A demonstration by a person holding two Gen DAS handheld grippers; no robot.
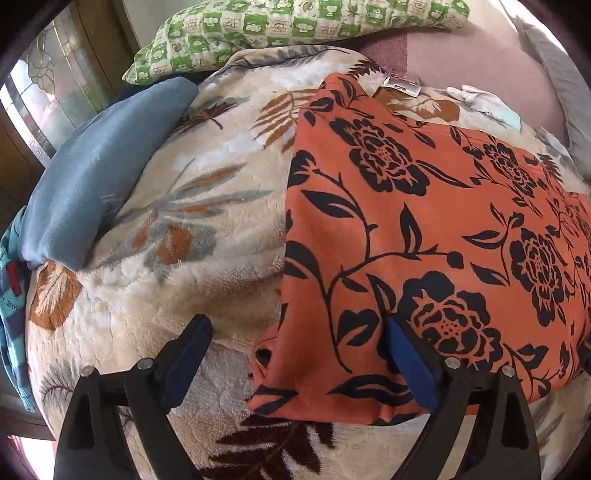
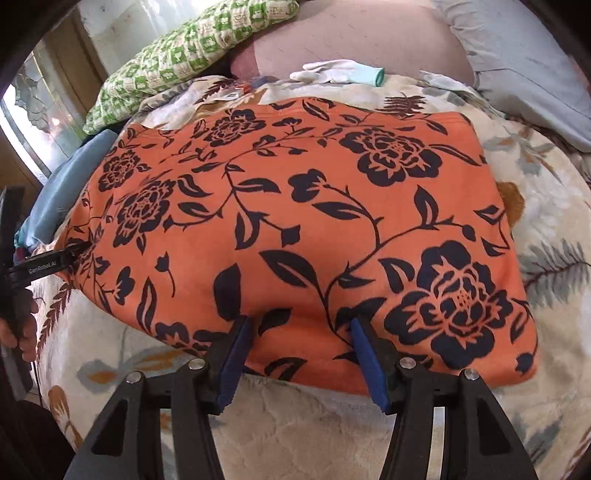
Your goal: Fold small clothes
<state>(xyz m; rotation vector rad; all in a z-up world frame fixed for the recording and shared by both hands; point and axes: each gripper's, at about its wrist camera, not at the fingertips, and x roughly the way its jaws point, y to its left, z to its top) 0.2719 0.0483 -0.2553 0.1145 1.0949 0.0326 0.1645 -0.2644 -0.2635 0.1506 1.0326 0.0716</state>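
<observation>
An orange garment with a black flower print (image 1: 424,229) (image 2: 295,221) lies spread flat on a cream leaf-patterned blanket (image 1: 166,295) (image 2: 295,413). My left gripper (image 1: 297,325) stands wide open over the garment's near left corner. Its right finger is over the cloth and its left finger over the blanket. My right gripper (image 2: 300,326) is open at the garment's near edge, and the flat cloth between its blue pads (image 2: 232,365) shows no pinch. At the far left of the right wrist view, the left gripper (image 2: 48,262) touches the garment's left edge, with a hand (image 2: 22,332) on its handle.
A folded blue cloth (image 1: 92,184) (image 2: 70,188) lies left of the garment. Behind it are a green checked pillow (image 1: 280,29) (image 2: 177,59), a white and teal glove (image 2: 340,72), a small silver packet (image 1: 400,85) and a grey pillow (image 2: 535,74). Striped clothes (image 1: 11,295) hang at the left.
</observation>
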